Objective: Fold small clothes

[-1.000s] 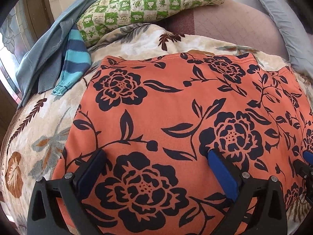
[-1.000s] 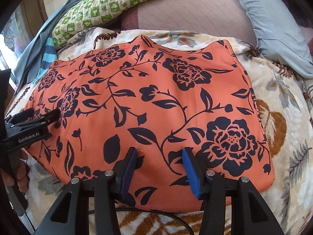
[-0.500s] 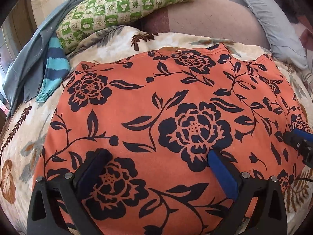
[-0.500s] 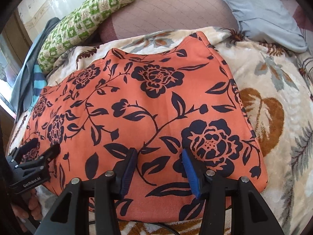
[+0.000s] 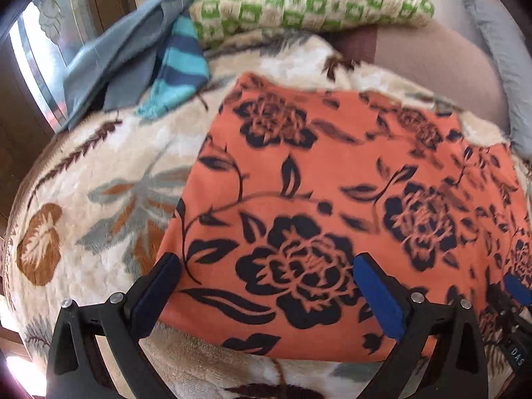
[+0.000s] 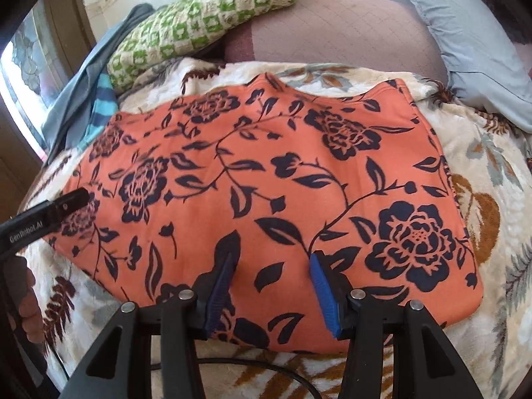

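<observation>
An orange garment with dark navy flowers (image 5: 332, 199) lies flat on a floral blanket; it also shows in the right wrist view (image 6: 266, 183). My left gripper (image 5: 266, 266) is open and empty, low over the garment's near left corner; it also shows at the left edge of the right wrist view (image 6: 63, 204). My right gripper (image 6: 271, 262) is open and empty over the garment's near edge, right of its middle. Its tip shows at the right edge of the left wrist view (image 5: 513, 287).
A cream floral blanket (image 6: 492, 173) covers the bed. A green checked pillow (image 6: 199, 26), a mauve pillow (image 6: 349, 30) and a pale blue pillow (image 6: 465, 33) lie at the back. A grey garment (image 5: 113, 63) and a striped blue one (image 5: 179, 66) lie back left.
The left gripper has swung left to the garment's left corner. The right gripper has shifted slightly left along the near edge. Both stay open; the garment has not moved.
</observation>
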A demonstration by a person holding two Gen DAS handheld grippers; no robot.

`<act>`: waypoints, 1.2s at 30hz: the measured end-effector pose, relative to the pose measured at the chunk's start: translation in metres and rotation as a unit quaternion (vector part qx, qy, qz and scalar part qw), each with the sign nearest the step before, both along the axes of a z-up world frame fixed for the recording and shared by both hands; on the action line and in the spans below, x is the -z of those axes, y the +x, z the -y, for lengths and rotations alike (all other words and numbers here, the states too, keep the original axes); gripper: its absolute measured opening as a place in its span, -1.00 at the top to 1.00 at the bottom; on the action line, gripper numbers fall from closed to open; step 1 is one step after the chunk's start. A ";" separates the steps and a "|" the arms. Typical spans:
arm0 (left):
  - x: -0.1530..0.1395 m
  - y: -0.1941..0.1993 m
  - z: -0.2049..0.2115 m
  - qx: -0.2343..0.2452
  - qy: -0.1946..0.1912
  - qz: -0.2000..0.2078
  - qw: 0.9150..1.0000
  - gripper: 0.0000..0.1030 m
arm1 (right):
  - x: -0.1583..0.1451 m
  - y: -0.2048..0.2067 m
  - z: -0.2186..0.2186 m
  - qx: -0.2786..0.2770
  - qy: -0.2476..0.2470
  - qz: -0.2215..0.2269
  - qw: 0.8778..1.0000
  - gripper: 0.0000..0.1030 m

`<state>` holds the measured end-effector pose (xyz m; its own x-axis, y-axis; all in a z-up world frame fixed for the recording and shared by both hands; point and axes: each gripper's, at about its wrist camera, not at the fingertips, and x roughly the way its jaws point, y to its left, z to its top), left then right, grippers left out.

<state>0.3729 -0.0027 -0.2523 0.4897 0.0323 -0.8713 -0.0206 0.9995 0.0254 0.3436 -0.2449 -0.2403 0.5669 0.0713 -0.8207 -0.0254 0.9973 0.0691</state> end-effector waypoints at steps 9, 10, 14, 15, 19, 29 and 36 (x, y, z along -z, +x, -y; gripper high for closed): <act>-0.024 -0.024 -0.024 -0.021 -0.036 0.020 0.999 -1.00 | -0.004 -0.012 0.001 0.012 0.019 -0.001 1.000 -0.01; -0.030 -0.028 -0.031 -0.039 -0.039 0.028 0.998 -1.00 | -0.007 -0.015 0.000 0.010 0.032 0.003 0.999 -0.01; -0.041 -0.044 -0.067 -0.111 -0.086 0.043 0.989 -1.00 | -0.018 -0.020 -0.015 -0.009 0.045 0.027 0.999 -0.01; -0.041 -0.047 -0.075 -0.122 -0.103 0.038 0.986 -1.00 | -0.017 -0.020 -0.021 -0.018 0.045 0.025 0.999 -0.01; -0.025 -0.059 -0.098 -0.162 -0.157 0.008 0.974 -1.00 | 0.007 -0.014 -0.041 -0.047 0.025 -0.021 0.998 -0.01; -0.012 -0.043 -0.078 -0.107 -0.241 0.013 0.965 -0.88 | -0.010 -0.022 -0.027 -0.022 0.054 0.013 0.998 -0.02; 0.000 -0.028 -0.074 -0.084 -0.281 0.014 0.956 0.08 | -0.006 -0.022 -0.019 -0.013 0.061 0.001 0.998 -0.02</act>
<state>0.3450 0.0716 -0.2525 0.5429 -0.3561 -0.7606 -0.1751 0.8377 -0.5172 0.3220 -0.2258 -0.2340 0.5651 0.1858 -0.8038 -0.0514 0.9804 0.1904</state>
